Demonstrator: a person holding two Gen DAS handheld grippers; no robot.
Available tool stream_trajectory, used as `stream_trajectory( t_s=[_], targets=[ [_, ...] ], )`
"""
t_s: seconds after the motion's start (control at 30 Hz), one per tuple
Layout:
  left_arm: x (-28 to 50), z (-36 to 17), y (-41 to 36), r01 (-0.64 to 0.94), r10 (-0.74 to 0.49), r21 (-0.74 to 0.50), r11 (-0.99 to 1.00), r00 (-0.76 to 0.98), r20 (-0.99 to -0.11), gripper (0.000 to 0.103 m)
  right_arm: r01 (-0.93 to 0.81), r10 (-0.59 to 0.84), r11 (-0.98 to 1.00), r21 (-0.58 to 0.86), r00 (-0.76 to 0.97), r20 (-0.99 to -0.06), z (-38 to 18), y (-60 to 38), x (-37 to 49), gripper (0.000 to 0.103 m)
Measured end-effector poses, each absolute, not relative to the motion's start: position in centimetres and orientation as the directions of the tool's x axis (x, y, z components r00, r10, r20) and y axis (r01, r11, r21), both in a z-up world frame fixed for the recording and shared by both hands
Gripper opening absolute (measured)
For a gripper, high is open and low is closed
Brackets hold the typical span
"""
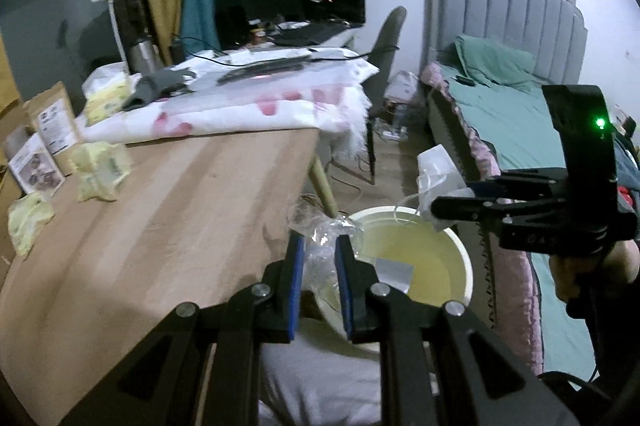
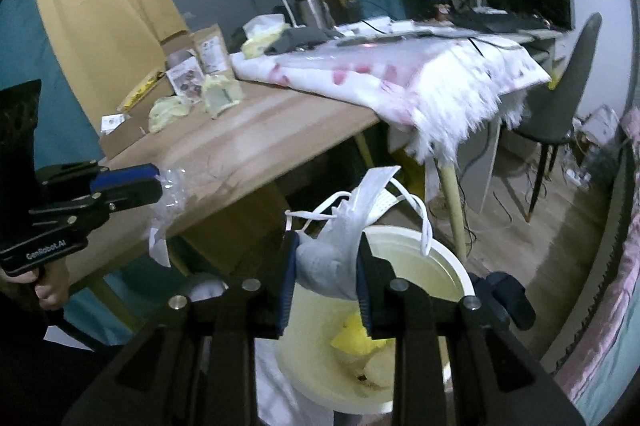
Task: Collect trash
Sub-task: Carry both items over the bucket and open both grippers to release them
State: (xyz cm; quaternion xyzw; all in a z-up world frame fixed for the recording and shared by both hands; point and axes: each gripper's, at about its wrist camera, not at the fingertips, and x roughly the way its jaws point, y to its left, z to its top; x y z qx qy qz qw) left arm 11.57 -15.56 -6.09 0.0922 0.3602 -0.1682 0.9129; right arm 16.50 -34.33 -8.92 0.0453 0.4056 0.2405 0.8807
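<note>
The wooden counter (image 1: 160,209) has yellow wrappers (image 1: 100,165) near its far edge. Beside it on the floor stands a pale bin (image 2: 436,262) with yellow trash inside. The left claw (image 1: 320,258) is clenched on clear plastic (image 1: 324,242) at the counter's edge. The right claw (image 2: 326,266) has a white face mask (image 2: 340,238) between its pads, above the bin.

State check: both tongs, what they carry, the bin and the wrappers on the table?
Left tongs: shut on clear plastic.
Right tongs: holding a white mask over the bin.
Bin: open, some trash inside.
Yellow wrappers: crumpled on the table.
</note>
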Motion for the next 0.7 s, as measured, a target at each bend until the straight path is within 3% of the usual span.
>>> stream_trajectory(
  t_s=[0.13,0.2,0.7],
  targets=[
    [12.2,-6.9,-17.0,0.401,-0.261,0.037,0.915,0.66,-0.704,0.015,-0.366,0.451,0.886,0.284,0.541,-0.709,-10.1,-35.4,17.0,0.054],
    [12.5,-7.3,-17.5,0.413,-0.269,0.032,0.91,0.648,-0.712,0.015,-0.348,0.441,0.893,0.285,0.549,-0.71,-10.3,-36.0,17.2,0.06],
    [16.6,-11.2,-22.5,0.53,-0.363,-0.061,0.846,0.488,-0.794,0.016,-0.202,0.336,0.942,0.269,0.597,-0.728,-11.3,-40.6,17.5,0.06]
  ],
)
